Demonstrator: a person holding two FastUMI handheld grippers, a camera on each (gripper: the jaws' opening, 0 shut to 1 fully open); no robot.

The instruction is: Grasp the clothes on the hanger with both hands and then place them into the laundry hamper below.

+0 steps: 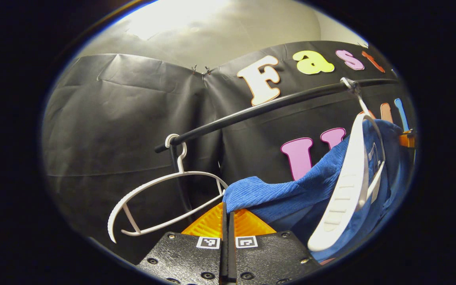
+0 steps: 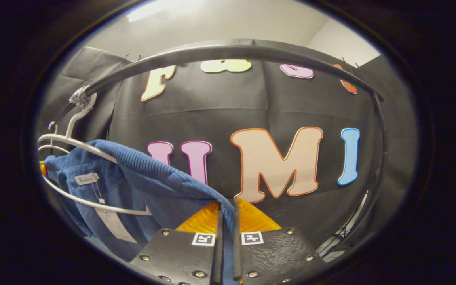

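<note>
A blue ribbed garment hangs on a white hanger hooked over a black rail. In the left gripper view, one corner of the cloth is drawn out to my left gripper, whose fingers are shut on that edge. The right gripper view has the same garment at the left on its hanger, with a tag at the collar. A fold of it runs down between the fingers of my right gripper, which is shut on it.
An empty white hanger hangs from the rail's left end, close to my left gripper. The rail arches overhead in the right gripper view and bends down into a post at the right. The black cloth wall stands close behind.
</note>
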